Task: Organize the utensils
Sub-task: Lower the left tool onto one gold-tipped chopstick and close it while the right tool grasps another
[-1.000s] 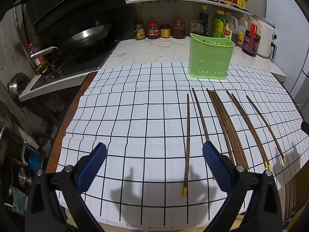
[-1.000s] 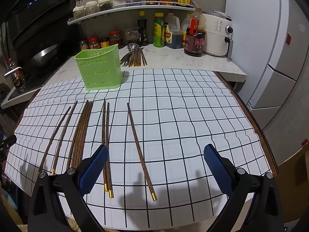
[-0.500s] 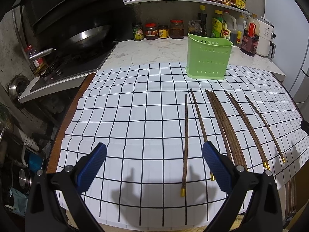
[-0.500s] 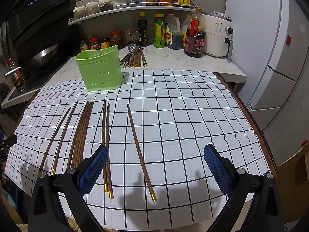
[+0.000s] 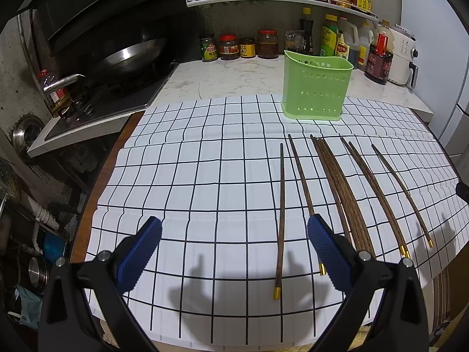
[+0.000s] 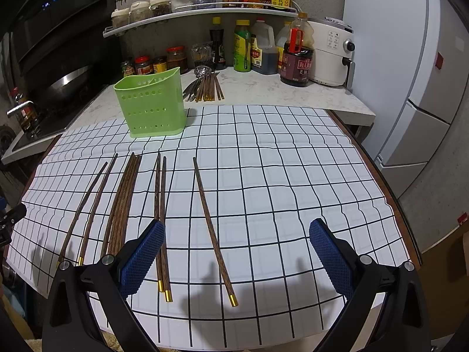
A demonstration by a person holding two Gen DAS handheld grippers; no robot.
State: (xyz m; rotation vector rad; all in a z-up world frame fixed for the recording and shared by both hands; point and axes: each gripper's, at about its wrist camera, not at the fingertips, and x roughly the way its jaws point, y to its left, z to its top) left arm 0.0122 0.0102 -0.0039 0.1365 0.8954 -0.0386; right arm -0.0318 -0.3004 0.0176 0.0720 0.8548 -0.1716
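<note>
Where the checked cloth (image 6: 293, 176) meets the counter (image 5: 234, 79), a green bin (image 6: 151, 107), upright, with rows of small holes; one thin stick seen leaning inside, little else to tell. In front of the bin, flat on the cloth, brown chopsticks (image 6: 121, 202) with gold tips, in a loose row, some touching in a bunch, one (image 6: 212, 228) alone off to the side. On the counter behind, more chopsticks and spoons (image 6: 205, 88) in a pile. Left claw (image 5: 234, 252) wide open, holding nothing, low over the cloth. Right claw (image 6: 236, 253) wide open too, holding nothing, above the lone chopstick's gold tip.
</note>
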